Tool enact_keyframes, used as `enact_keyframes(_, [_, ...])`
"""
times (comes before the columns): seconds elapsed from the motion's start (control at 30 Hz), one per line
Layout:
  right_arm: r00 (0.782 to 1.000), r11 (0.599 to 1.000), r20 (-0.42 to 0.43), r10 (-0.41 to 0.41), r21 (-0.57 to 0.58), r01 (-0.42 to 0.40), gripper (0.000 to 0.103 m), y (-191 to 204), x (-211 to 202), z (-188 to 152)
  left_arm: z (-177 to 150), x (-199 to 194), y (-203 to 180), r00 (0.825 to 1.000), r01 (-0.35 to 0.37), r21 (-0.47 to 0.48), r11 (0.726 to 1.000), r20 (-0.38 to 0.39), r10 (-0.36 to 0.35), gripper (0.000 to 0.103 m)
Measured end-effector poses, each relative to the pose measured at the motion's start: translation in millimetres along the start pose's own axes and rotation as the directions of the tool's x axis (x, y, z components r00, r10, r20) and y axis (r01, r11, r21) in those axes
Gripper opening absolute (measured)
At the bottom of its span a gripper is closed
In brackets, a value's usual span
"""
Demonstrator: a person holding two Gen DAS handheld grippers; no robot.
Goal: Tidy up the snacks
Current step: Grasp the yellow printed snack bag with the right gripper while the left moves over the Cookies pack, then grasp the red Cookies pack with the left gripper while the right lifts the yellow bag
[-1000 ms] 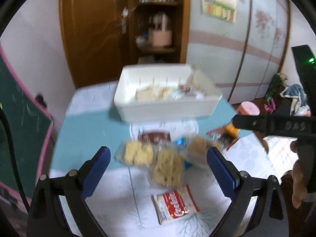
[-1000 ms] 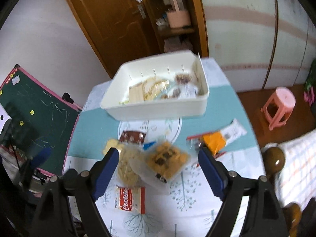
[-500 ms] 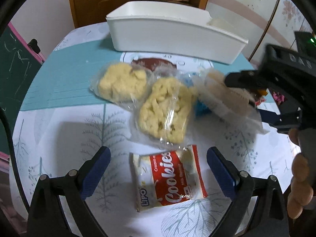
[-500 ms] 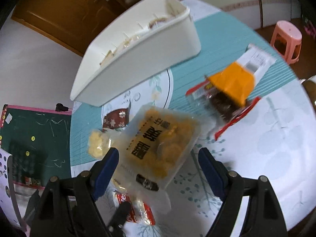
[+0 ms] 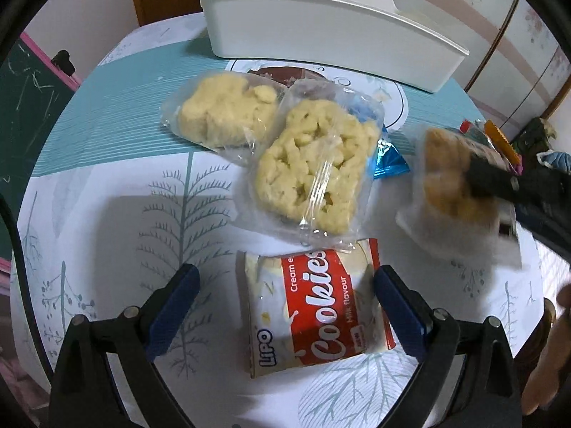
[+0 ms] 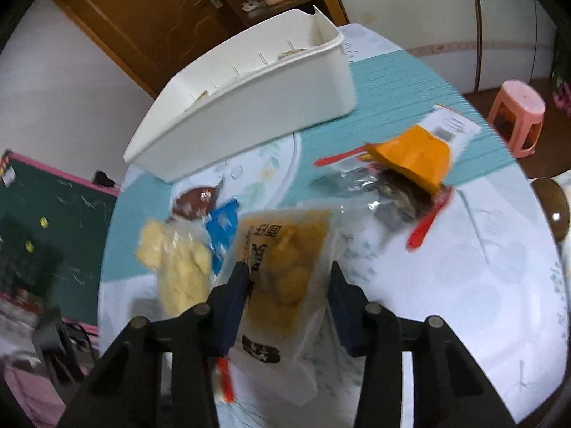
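My left gripper [image 5: 285, 289] is open, its blue fingers on either side of a red and white Cookies packet [image 5: 314, 312] that lies on the table. My right gripper [image 6: 287, 285] has narrowed around a clear bag of golden pastries [image 6: 285, 260]; the same bag shows at the right of the left wrist view [image 5: 453, 182]. Its jaws straddle the bag, contact is unclear. Two clear bags of pale yellow cakes [image 5: 314, 164] [image 5: 225, 110] lie beyond. The white bin [image 5: 328, 32] stands at the far side.
A blue wrapper [image 5: 387, 157] and a brown packet [image 6: 196, 201] lie near the bin. An orange and red packet [image 6: 410, 157] lies to the right. A green chalkboard [image 6: 39, 221] stands left of the round table, a pink stool [image 6: 517, 114] to its right.
Both grippers have come down toward the table. The left moved over the Cookies packet. The right closed in around the golden pastry bag and its jaws narrowed.
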State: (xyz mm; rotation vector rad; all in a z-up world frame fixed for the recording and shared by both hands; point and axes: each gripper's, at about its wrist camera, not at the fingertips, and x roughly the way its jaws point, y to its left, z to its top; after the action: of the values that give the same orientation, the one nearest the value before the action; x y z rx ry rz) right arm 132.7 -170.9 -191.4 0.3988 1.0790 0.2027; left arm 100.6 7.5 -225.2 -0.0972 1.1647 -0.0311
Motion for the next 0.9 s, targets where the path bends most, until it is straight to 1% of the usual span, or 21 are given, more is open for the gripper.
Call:
enact_keyframes(0.1, [1.0, 1.0, 0.01, 0.02, -0.007, -0.02, 0.044, -8.7, -6.8, -12.9, -1.7, -1.4, -0.2, 1.0, 0.001, 0.018, 1.0, -0.009, -0.001, 0.097])
enact_keyframes(0.2, [0.999, 0.999, 0.021, 0.036, -0.003, -0.036, 0.044, -15.4, -11.1, -20.1, -4.5, -4.8, -0.8, 1.0, 0.001, 0.035, 0.999, -0.013, 0.0, 0.093])
enact_keyframes(0.27, [0.999, 0.999, 0.028, 0.038, -0.017, -0.038, 0.044, -16.0, -13.5, -23.6, -6.0, -7.2, -0.7, 1.0, 0.009, 0.045, 0.999, -0.009, -0.009, 0.086])
enact_keyframes(0.33, [0.999, 0.999, 0.035, 0.033, -0.034, -0.032, 0.044, -13.3, -15.0, -26.3, -6.2, -9.9, -0.3, 1.0, 0.016, 0.055, 0.998, -0.003, -0.016, 0.071])
enact_keyframes(0.37, [0.999, 0.999, 0.036, 0.031, -0.041, -0.029, 0.044, -12.2, -15.9, -27.4, -6.6, -12.0, -0.3, 1.0, 0.021, 0.059, 0.998, 0.001, -0.021, 0.067])
enact_keyframes(0.43, [0.999, 0.998, 0.04, 0.026, -0.053, -0.024, 0.044, -10.1, -16.8, -29.4, -7.4, -15.1, 0.7, 0.999, 0.036, 0.058, 0.998, 0.002, -0.036, 0.056])
enact_keyframes(0.53, [0.999, 0.998, 0.042, 0.016, -0.064, -0.013, 0.044, -7.7, -16.0, -30.2, -7.9, -18.2, 0.8, 0.998, 0.055, 0.067, 0.996, 0.01, -0.056, 0.05])
enact_keyframes(0.67, [0.999, 0.998, 0.043, 0.013, -0.067, -0.01, 0.044, -6.0, -15.3, -30.3, -10.3, -20.3, 0.8, 0.997, 0.072, 0.077, 0.994, -0.005, -0.072, 0.051])
enact_keyframes(0.7, [0.999, 0.997, 0.044, 0.01, -0.071, -0.007, 0.044, -5.6, -15.3, -30.4, -10.8, -20.1, 0.3, 0.997, 0.077, 0.082, 0.994, -0.014, -0.076, 0.057])
enact_keyframes(0.73, [0.999, 0.997, 0.046, 0.005, -0.078, -0.001, 0.044, -5.6, -15.0, -30.6, -11.4, -19.9, -0.1, 0.997, 0.076, 0.085, 0.993, -0.025, -0.074, 0.07])
enact_keyframes(0.77, [0.999, 0.996, 0.048, 0.001, -0.084, 0.003, 0.044, -4.6, -14.9, -30.8, -12.1, -19.2, -0.8, 0.997, 0.077, 0.089, 0.993, -0.036, -0.074, 0.078])
enact_keyframes(0.8, [0.999, 0.996, 0.049, 0.0, -0.089, 0.004, 0.045, -3.8, -15.1, -31.4, -13.7, -18.6, -1.0, 0.997, 0.074, 0.094, 0.993, -0.042, -0.071, 0.091])
enact_keyframes(0.83, [0.999, 0.996, 0.047, 0.004, -0.093, 0.0, 0.045, -3.3, -14.6, -32.0, -14.7, -17.7, -2.7, 0.997, 0.061, 0.103, 0.993, -0.049, -0.056, 0.093])
enact_keyframes(0.9, [0.999, 0.995, 0.04, 0.017, -0.095, -0.013, 0.045, -3.1, -13.3, -32.4, -16.4, -14.0, -3.9, 0.997, 0.045, 0.115, 0.992, -0.071, -0.037, 0.093])
